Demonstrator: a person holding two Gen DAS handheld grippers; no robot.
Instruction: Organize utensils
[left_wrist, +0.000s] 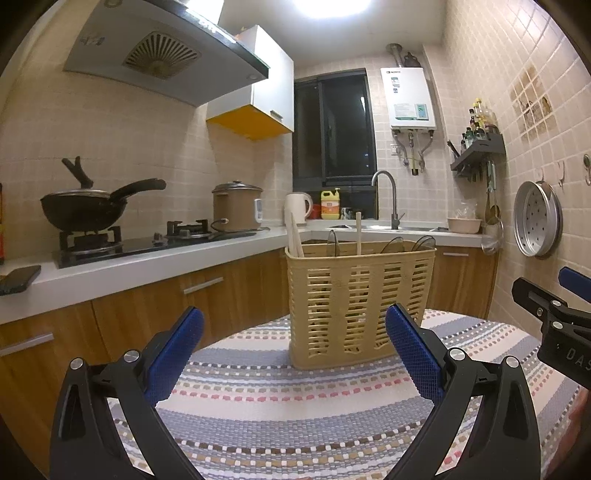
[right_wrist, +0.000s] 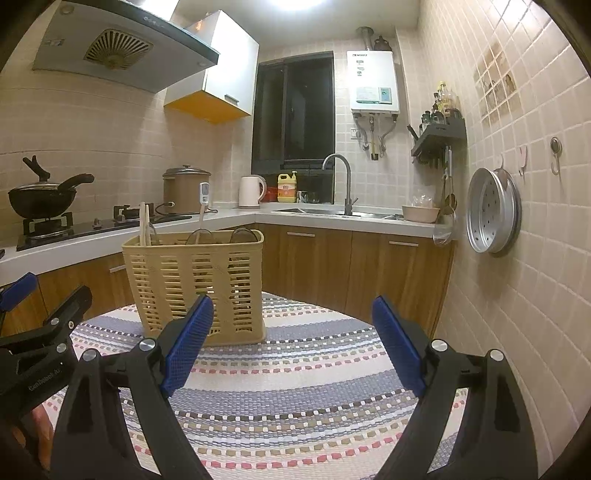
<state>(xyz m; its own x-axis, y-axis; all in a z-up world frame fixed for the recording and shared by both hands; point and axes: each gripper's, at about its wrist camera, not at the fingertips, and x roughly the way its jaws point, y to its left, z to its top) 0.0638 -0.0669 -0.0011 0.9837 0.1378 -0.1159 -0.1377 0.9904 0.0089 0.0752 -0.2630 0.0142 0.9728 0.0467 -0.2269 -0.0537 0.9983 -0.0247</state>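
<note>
A tan slatted utensil basket (left_wrist: 360, 302) stands upright on the striped woven mat (left_wrist: 280, 398); it also shows in the right wrist view (right_wrist: 195, 284). Wooden chopsticks (left_wrist: 294, 236) and dark spoon bowls (left_wrist: 391, 244) stick out of its top, as do the chopsticks (right_wrist: 144, 223) and spoons (right_wrist: 201, 236) in the right wrist view. My left gripper (left_wrist: 295, 354) is open and empty, just in front of the basket. My right gripper (right_wrist: 293, 343) is open and empty, to the right of the basket. No loose utensils show on the mat.
A kitchen counter (left_wrist: 147, 262) with a wok (left_wrist: 85, 210), a rice cooker (left_wrist: 236, 206), a kettle (left_wrist: 297, 208) and a sink (right_wrist: 332, 212) runs behind. A phone (left_wrist: 18, 278) lies on the counter. A steel steamer tray (right_wrist: 491, 210) hangs on the right wall.
</note>
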